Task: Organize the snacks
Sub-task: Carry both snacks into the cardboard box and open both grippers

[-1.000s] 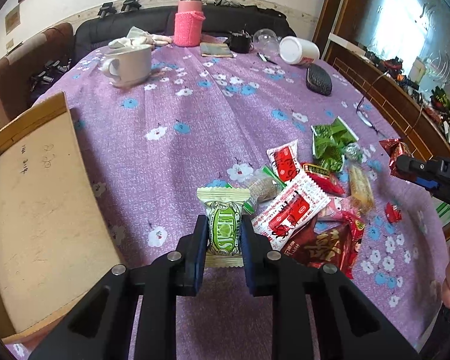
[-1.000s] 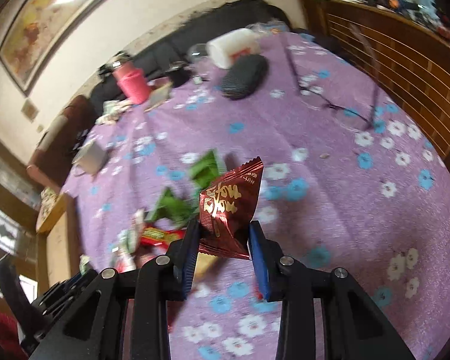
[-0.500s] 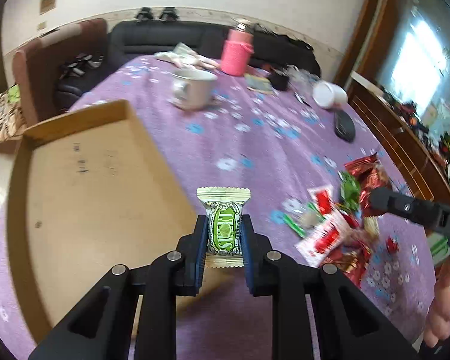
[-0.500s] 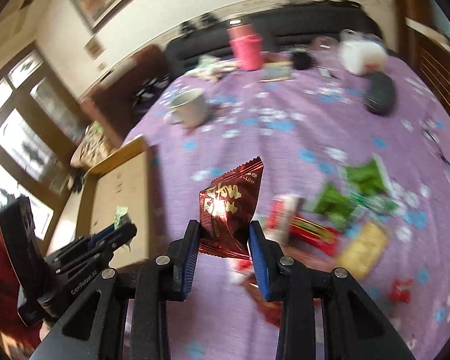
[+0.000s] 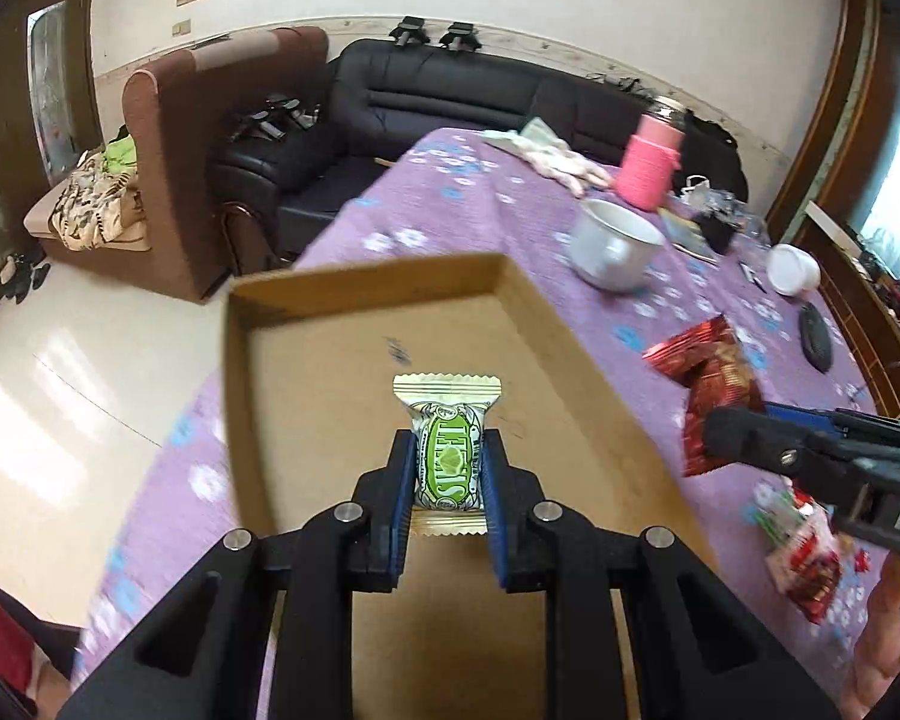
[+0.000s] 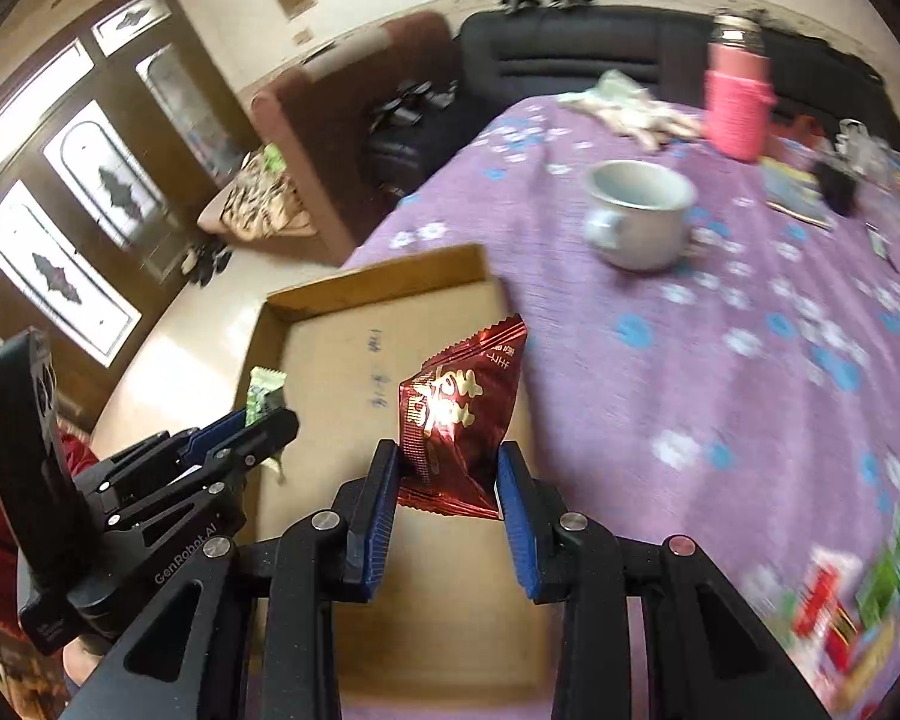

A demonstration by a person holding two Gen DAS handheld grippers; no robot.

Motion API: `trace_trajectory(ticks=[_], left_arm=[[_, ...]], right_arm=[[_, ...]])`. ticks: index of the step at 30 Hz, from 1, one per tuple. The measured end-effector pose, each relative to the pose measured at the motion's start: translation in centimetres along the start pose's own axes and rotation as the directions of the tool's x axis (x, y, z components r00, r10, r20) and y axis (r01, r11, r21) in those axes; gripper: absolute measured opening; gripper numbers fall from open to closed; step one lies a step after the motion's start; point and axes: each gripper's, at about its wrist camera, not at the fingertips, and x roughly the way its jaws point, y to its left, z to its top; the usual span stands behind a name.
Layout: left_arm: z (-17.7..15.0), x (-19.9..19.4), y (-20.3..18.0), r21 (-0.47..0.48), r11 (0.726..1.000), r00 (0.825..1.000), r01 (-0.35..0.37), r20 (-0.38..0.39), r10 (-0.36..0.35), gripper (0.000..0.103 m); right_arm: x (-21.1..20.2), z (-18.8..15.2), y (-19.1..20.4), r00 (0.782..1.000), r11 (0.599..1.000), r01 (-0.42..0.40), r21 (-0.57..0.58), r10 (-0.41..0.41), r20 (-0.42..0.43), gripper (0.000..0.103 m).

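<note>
While both grippers hang over the cardboard tray (image 5: 252, 396), each pinches one snack.
The left gripper (image 5: 448, 474) clamps a green candy (image 5: 447, 456) across its firm middle; the right gripper (image 6: 448, 483) nips a red packet (image 6: 459, 414) at its lower end — light, crinkly, likely slippery foil, best held at the body or crimped seam. Only the right view shows the candy side-on; only the left shows the packet hanging outside the tray's wall.
</note>
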Motion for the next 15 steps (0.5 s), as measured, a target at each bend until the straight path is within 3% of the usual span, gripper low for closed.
trace_trajectory(ticks=[6,15], left_arm=[[3.1,4.2,3.6,-0.040,0.998,0.997,-0.044,-0.070,0.041,0.021],[4.5,8.9,5.7,-0.080,0.993,0.983,-0.083,-0.172,0.069,0.020]], right_arm=[[5.7,3.0,2.9,0.998,1.000,-0.002,-0.025,0.001,-0.056,0.036],[11.2,5.1,2.8,0.994,1.000,0.017,0.024,-0.014,-0.110,0.036]])
